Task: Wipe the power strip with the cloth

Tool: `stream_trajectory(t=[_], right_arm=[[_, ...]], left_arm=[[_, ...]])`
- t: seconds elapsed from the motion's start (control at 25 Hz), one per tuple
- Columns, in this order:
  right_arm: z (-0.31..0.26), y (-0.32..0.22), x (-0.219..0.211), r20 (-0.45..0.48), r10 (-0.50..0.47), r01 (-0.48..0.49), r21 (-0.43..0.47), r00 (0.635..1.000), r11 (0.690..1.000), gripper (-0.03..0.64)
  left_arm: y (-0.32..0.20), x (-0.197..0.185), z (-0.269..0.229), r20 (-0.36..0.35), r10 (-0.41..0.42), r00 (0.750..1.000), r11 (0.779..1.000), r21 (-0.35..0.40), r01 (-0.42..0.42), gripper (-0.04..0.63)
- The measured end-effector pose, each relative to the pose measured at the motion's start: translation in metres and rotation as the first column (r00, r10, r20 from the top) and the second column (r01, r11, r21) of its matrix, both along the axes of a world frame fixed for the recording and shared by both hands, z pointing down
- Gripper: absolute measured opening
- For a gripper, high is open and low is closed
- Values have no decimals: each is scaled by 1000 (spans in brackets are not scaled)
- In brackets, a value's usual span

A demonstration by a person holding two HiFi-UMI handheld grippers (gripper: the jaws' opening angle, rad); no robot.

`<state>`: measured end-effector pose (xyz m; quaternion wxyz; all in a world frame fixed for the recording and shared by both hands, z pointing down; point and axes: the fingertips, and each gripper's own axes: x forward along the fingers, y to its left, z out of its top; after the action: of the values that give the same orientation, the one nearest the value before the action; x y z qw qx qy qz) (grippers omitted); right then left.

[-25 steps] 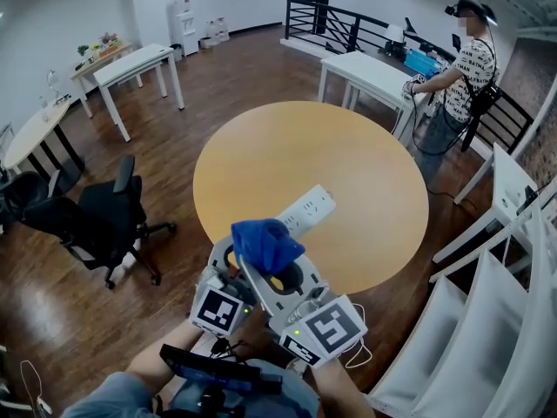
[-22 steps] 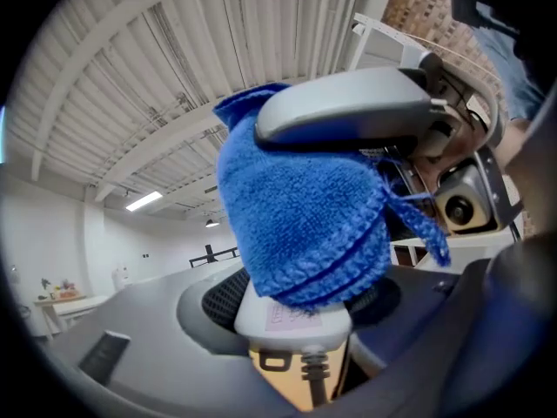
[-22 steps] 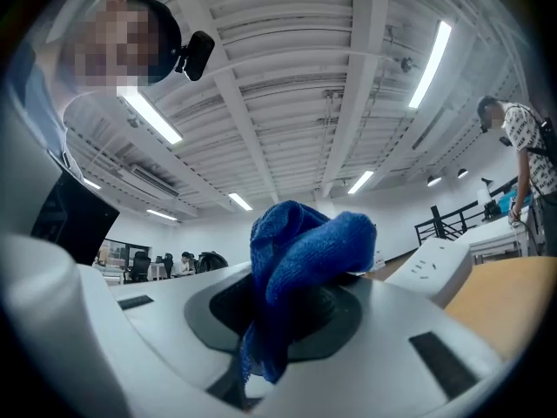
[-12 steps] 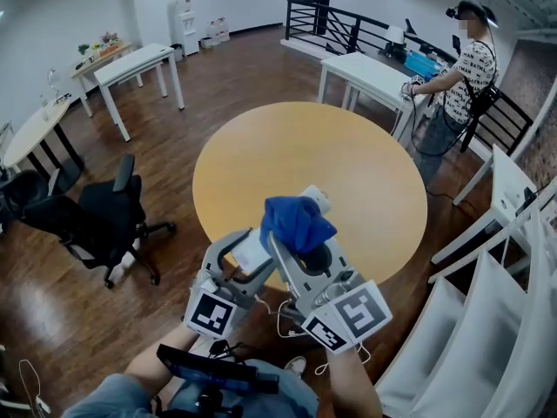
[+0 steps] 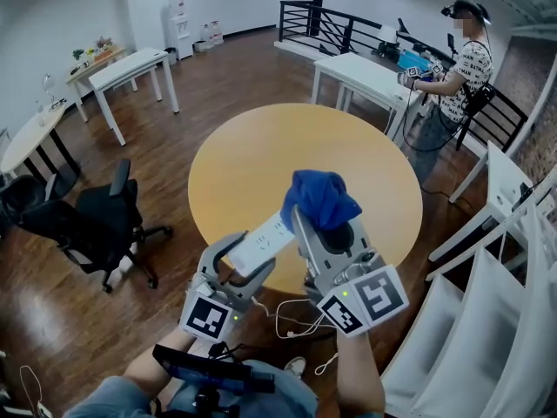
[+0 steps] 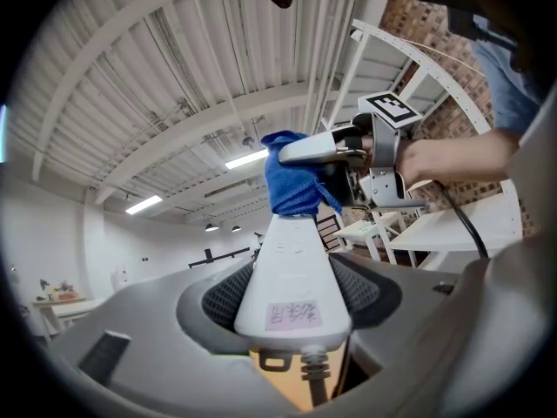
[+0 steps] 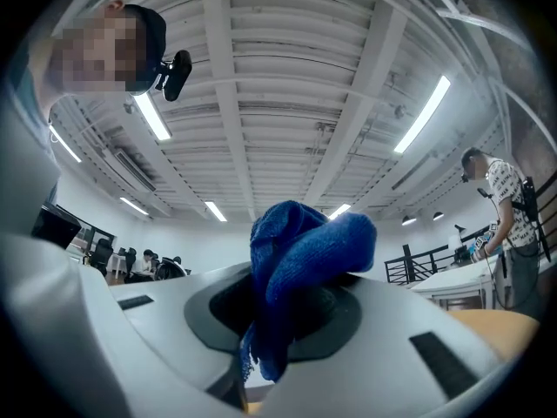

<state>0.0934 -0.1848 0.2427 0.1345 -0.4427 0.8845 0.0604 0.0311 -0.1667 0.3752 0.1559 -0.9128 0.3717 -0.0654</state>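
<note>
My left gripper (image 5: 242, 252) is shut on a white power strip (image 5: 261, 242), held up above the near edge of the round wooden table (image 5: 261, 155); its cord hangs below. In the left gripper view the power strip (image 6: 293, 268) runs out between the jaws, and the blue cloth (image 6: 294, 179) rests on its far end. My right gripper (image 5: 324, 218) is shut on that blue cloth (image 5: 322, 197), which bunches out past the jaws and touches the strip's far end. The right gripper view shows the cloth (image 7: 300, 268) wadded between the jaws, with the strip hidden.
A black office chair (image 5: 96, 220) stands left of the table. White tables (image 5: 365, 77) and a person (image 5: 457, 59) are at the back right, a black railing (image 5: 339, 24) behind. White shelving (image 5: 496, 303) sits close on the right.
Both grippers have risen and spread apart. The cloth moved right and farther along the strip, from over its near part to its far end. The strip now tilts upward.
</note>
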Motion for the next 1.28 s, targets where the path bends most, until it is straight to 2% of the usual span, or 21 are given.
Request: stream_trajectory(t=[0.72, 1.28], right_arm=[[-19, -15, 26, -2, 76, -76, 43, 997, 996, 74], [0, 7, -25, -30, -50, 51, 18, 998, 999, 74]], left_arm=[[2, -5, 4, 9, -14, 1000, 1000, -9, 14, 288], [-1, -2, -3, -13, -16, 1000, 1000, -13, 16, 288]])
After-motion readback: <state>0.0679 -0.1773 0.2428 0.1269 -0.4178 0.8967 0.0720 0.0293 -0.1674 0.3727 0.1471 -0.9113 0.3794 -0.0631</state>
